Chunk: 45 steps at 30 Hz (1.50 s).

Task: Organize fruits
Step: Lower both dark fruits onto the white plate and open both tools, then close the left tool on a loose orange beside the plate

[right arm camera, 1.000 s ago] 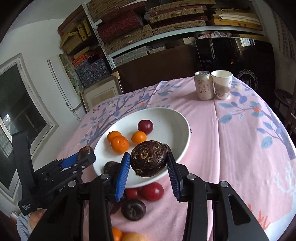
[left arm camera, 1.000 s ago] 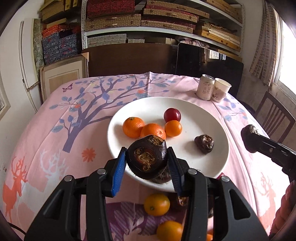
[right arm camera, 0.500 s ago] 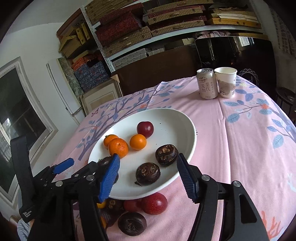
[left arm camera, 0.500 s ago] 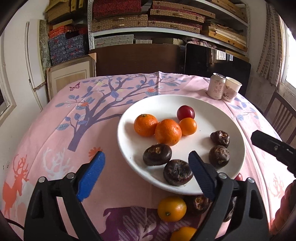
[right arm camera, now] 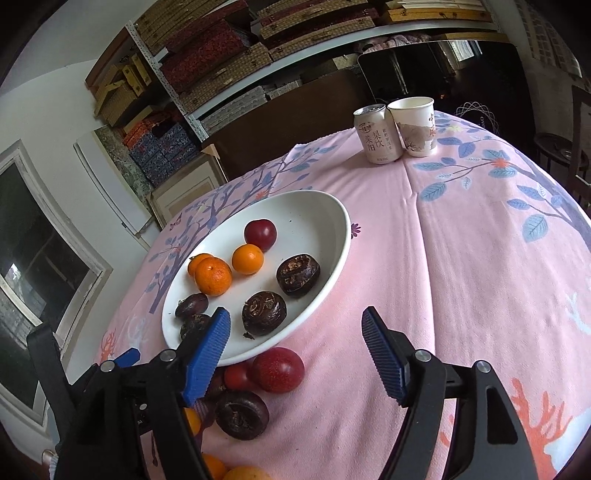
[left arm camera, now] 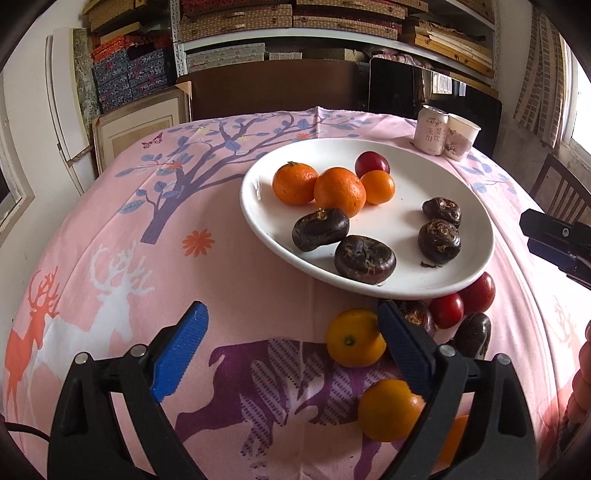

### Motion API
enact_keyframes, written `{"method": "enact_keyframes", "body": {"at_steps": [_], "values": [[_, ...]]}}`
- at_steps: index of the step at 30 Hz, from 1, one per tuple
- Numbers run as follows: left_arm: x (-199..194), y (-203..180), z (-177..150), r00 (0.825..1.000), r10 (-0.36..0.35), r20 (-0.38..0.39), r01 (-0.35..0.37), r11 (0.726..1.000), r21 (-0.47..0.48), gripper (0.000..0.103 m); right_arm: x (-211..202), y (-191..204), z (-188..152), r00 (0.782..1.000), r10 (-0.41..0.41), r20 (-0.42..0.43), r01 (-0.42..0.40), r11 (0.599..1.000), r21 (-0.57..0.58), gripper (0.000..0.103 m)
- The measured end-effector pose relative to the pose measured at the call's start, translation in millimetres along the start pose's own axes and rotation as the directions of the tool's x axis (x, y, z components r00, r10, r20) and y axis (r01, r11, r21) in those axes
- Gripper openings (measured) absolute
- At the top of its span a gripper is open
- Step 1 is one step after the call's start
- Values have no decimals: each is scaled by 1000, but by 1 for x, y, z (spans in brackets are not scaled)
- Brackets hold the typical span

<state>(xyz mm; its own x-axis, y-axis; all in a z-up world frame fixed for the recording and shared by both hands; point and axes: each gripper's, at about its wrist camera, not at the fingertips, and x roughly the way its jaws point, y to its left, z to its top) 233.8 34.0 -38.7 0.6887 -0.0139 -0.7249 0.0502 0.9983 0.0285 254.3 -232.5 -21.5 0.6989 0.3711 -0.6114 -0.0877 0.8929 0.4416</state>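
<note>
A white plate [left arm camera: 258,218] [right arm camera: 332,236] holds three oranges [left arm camera: 339,190] [right arm camera: 213,276], a red plum [left arm camera: 372,163] [right arm camera: 260,234] and several dark water chestnuts [left arm camera: 364,258] [right arm camera: 263,313]. Loose fruit lies on the cloth at its near rim: oranges [left arm camera: 354,336], red plums [right arm camera: 277,369] [left arm camera: 476,293] and dark chestnuts [right arm camera: 242,414] [left arm camera: 472,334]. My left gripper [left arm camera: 291,349] is open and empty, low over the cloth before the plate. My right gripper [right arm camera: 295,354] is open and empty, just off the plate's near rim.
A drink can [right arm camera: 376,134] [left arm camera: 432,129] and a paper cup [right arm camera: 415,125] [left arm camera: 461,136] stand at the table's far side. The table has a pink patterned cloth [right arm camera: 461,258]. Shelves of boxes [left arm camera: 295,22] and a wooden chair [left arm camera: 561,192] lie beyond it.
One second ago each gripper was shut on a dark chestnut over the plate. Both opened, left the chestnuts on the plate, and have drawn back toward the near edge.
</note>
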Motion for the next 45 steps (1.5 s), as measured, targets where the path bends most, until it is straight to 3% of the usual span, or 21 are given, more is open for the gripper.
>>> {"method": "enact_keyframes", "body": {"at_steps": [6, 9, 15, 18, 23, 27, 35, 37, 39, 41, 45], "values": [[1, 0, -5, 1000, -9, -10, 9, 1000, 21, 97, 3, -2, 1, 1000, -9, -10, 9, 1000, 0, 75], [-8, 6, -10, 1000, 22, 16, -22, 999, 24, 97, 2, -5, 2, 1000, -14, -8, 14, 1000, 11, 75], [-21, 36, -19, 996, 81, 26, -79, 995, -68, 97, 0, -4, 2, 1000, 1, -4, -1, 1000, 16, 75], [-23, 42, -20, 999, 33, 28, -30, 994, -105, 97, 0, -2, 2, 1000, 4, -2, -4, 1000, 14, 75], [-13, 16, -25, 999, 47, -6, -46, 999, 15, 96, 0, -1, 2, 1000, 0, -6, 1, 1000, 13, 75], [-9, 14, -26, 1000, 16, -19, -16, 1000, 21, 83, 1, 0, 1, 1000, -3, -7, 3, 1000, 9, 75], [-2, 4, -21, 998, -64, -24, 65, 997, 43, 77, 4, 1, -1, 1000, -14, -15, 14, 1000, -6, 75], [3, 3, -18, 994, -99, -37, 100, 994, 39, 66, 4, 1, -2, 1000, -16, -15, 15, 1000, -7, 75], [8, 7, -16, 988, -145, -57, 145, 989, 7, 62, 4, 2, -2, 1000, -17, -16, 17, 1000, -10, 75], [11, 14, -18, 978, -193, -76, 191, 981, -38, 49, 5, 2, -3, 1000, -18, -21, 18, 1000, -15, 75], [4, 20, -22, 978, -198, -68, 194, 979, -64, 36, 7, 3, -4, 999, -19, -35, 18, 1000, -25, 75]]}}
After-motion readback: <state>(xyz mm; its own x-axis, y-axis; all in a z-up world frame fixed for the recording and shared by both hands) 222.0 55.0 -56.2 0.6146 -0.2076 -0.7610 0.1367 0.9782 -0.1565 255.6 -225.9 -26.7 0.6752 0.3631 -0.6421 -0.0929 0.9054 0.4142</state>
